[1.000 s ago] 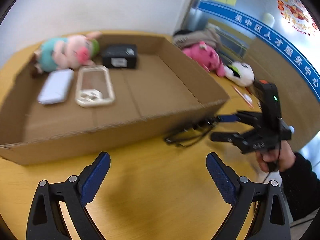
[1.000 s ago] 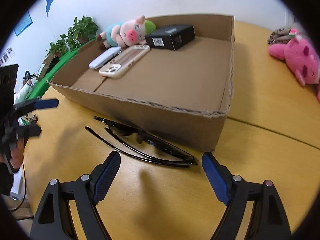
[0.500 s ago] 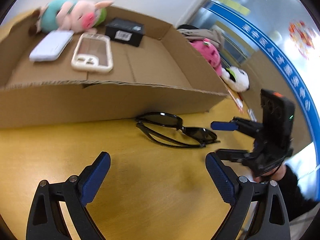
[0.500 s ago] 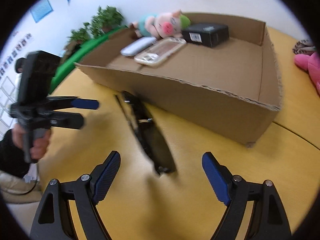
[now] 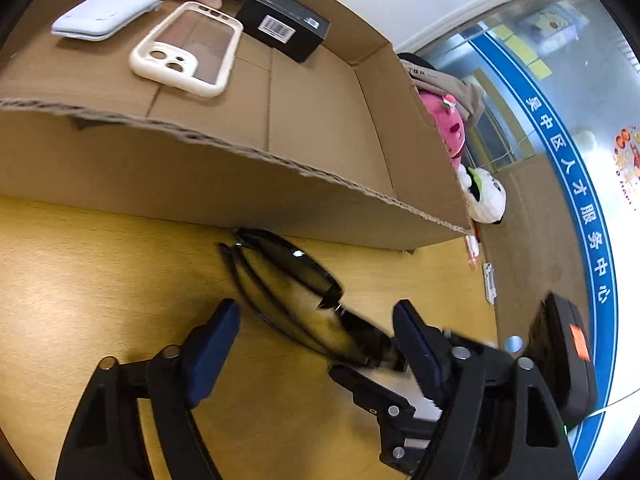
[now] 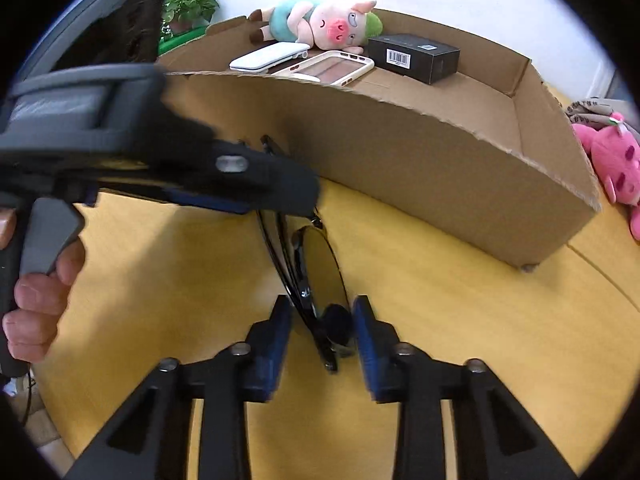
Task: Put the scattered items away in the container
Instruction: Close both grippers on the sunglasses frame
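Black sunglasses (image 5: 296, 296) lie folded on the yellow table just in front of the cardboard box (image 5: 200, 168). My left gripper (image 5: 316, 332) is open, its jaws astride the glasses' middle. My right gripper (image 6: 322, 332) has narrowed around one end of the sunglasses (image 6: 316, 280); small gaps still show beside the frame. The box (image 6: 400, 148) holds a pig plush (image 6: 320, 24), a white case (image 6: 268, 58), a phone case (image 6: 332, 66) and a black carton (image 6: 412, 58).
A pink plush (image 6: 612, 164) and a grey cloth lie on the table to the right of the box. A white panda plush (image 5: 484, 196) and small pens (image 5: 472, 248) lie beyond the box corner. Potted plants (image 6: 188, 4) stand behind the box.
Both grippers have closed in on the sunglasses from opposite ends. The right jaws have narrowed from wide open to nearly touching the frame. The left gripper now crosses the right wrist view.
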Demonstrator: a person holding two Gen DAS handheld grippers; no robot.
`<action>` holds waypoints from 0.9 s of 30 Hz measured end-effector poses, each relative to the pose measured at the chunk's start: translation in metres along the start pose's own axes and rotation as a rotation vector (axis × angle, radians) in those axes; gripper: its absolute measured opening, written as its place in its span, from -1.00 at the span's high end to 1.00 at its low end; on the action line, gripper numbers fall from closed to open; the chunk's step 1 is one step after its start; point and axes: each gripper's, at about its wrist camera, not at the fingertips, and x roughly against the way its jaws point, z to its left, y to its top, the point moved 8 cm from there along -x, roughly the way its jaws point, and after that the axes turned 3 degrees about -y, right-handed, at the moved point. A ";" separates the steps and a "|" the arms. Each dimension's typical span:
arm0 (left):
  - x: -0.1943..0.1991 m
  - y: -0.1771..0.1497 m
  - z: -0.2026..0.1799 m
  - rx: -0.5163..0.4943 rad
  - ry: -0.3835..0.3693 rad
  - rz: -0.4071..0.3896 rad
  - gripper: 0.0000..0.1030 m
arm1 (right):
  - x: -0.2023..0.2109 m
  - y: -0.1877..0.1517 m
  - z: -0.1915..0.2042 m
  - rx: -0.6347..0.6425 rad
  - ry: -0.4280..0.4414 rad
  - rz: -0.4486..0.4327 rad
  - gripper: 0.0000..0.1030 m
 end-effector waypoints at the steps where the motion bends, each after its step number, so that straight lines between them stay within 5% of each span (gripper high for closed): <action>1: 0.000 0.000 0.000 -0.003 0.012 0.000 -0.45 | 0.001 -0.003 0.003 0.001 -0.009 -0.005 0.46; 6: 0.000 -0.002 0.010 0.023 0.040 -0.011 0.09 | 0.006 -0.009 0.022 0.023 -0.013 -0.025 0.55; 18: 0.015 -0.008 0.009 -0.004 0.087 -0.036 0.28 | 0.019 -0.006 0.049 0.083 -0.052 -0.095 0.57; 27: 0.062 0.000 -0.029 -0.099 0.112 -0.127 0.29 | 0.064 0.013 0.058 0.061 -0.073 -0.230 0.57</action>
